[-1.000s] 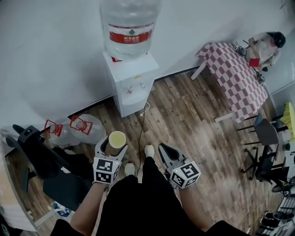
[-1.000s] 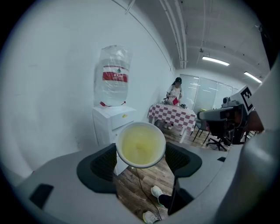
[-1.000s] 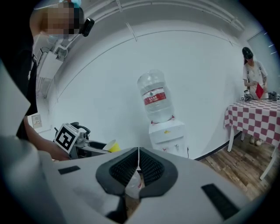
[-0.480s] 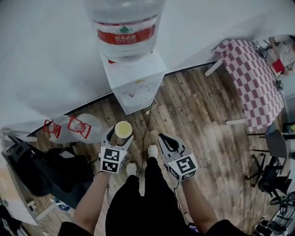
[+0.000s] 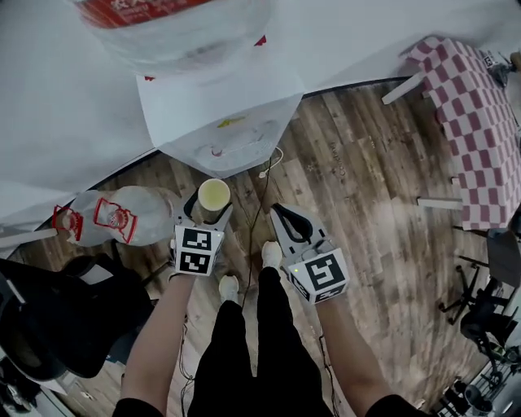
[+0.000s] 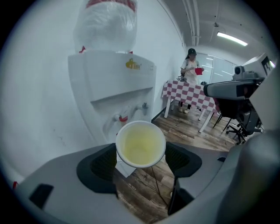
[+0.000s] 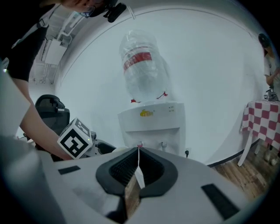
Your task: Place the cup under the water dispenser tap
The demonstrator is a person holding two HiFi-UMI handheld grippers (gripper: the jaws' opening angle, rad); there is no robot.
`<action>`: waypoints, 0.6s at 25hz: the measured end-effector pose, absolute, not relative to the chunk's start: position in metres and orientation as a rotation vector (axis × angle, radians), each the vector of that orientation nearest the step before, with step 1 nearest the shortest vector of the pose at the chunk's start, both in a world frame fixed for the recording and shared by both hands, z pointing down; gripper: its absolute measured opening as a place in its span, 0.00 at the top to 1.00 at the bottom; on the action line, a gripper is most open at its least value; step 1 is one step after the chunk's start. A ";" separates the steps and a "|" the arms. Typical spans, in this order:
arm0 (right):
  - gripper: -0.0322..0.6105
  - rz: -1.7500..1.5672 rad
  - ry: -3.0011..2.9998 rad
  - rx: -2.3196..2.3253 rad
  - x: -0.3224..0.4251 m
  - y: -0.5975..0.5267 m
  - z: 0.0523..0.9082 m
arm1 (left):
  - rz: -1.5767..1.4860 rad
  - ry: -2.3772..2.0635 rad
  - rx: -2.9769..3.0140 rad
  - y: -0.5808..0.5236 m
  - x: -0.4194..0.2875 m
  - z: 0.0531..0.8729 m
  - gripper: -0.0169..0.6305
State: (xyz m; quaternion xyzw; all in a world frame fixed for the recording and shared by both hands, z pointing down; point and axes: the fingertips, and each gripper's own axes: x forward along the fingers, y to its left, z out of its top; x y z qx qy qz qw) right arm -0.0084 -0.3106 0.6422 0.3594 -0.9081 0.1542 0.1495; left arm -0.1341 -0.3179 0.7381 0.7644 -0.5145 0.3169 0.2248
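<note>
A white water dispenser (image 5: pixel 220 122) stands against the wall with a big bottle (image 5: pixel 171 24) on top. Its red tap (image 6: pixel 121 118) and a second tap (image 6: pixel 142 106) sit in the recess. My left gripper (image 5: pixel 209 210) is shut on a paper cup (image 5: pixel 214 195), upright, its pale yellow inside (image 6: pixel 140 144) showing. The cup hangs over the floor just in front of the dispenser, short of the taps. My right gripper (image 5: pixel 289 221) is beside it on the right, shut on a tea bag (image 7: pixel 132 194) with a string and white tag, facing the dispenser (image 7: pixel 151 120).
An empty water bottle (image 5: pixel 122 216) lies on the floor left of the dispenser. A black chair (image 5: pixel 57 318) stands at the near left. A cable (image 5: pixel 256 220) runs over the wooden floor. A checked table (image 5: pixel 480 122) stands far right, with a person (image 6: pixel 190 70) beyond it.
Both grippers and the head have come closer to the dispenser, which now fills the top of the head view. The cup stays held in the left gripper.
</note>
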 end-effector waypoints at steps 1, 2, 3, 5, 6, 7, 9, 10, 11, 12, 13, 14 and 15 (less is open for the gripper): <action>0.91 0.441 -2.603 1.021 -0.009 -0.314 0.654 | 0.885 -1.422 2.099 -0.322 -0.135 0.750 0.42; 0.91 0.439 -2.596 1.010 -0.010 -0.317 0.666 | 0.893 -1.426 2.089 -0.327 -0.136 0.761 0.42; 0.91 0.441 -2.592 1.002 -0.011 -0.320 0.677 | 0.898 -1.432 2.079 -0.332 -0.137 0.772 0.42; 0.91 0.449 -2.587 0.992 -0.011 -0.325 0.698 | 0.898 -1.448 2.056 -0.341 -0.140 0.793 0.42; 0.91 0.452 -2.583 0.987 -0.011 -0.328 0.707 | 0.895 -1.460 2.042 -0.345 -0.142 0.803 0.42; 0.91 0.452 -2.580 0.981 -0.012 -0.330 0.717 | 0.892 -1.472 2.029 -0.350 -0.144 0.813 0.42; 0.91 0.450 -2.580 0.970 -0.013 -0.334 0.733 | 0.885 -1.487 2.009 -0.358 -0.146 0.830 0.42; 0.91 0.449 -2.584 0.967 -0.014 -0.337 0.739 | 0.885 -1.491 2.005 -0.362 -0.146 0.837 0.42; 0.91 0.449 -2.588 0.966 -0.015 -0.340 0.745 | 0.890 -1.492 2.001 -0.366 -0.145 0.844 0.42; 0.91 0.449 -2.592 0.966 -0.015 -0.343 0.751 | 0.899 -1.493 1.997 -0.369 -0.144 0.851 0.42; 0.91 0.447 -2.595 0.967 -0.015 -0.346 0.756 | 0.907 -1.493 1.992 -0.372 -0.143 0.858 0.42; 0.91 0.447 -2.598 0.968 -0.015 -0.349 0.762 | 0.912 -1.493 1.985 -0.375 -0.142 0.864 0.42; 0.91 0.451 -2.600 0.970 -0.015 -0.351 0.766 | 0.916 -1.494 1.978 -0.378 -0.141 0.870 0.42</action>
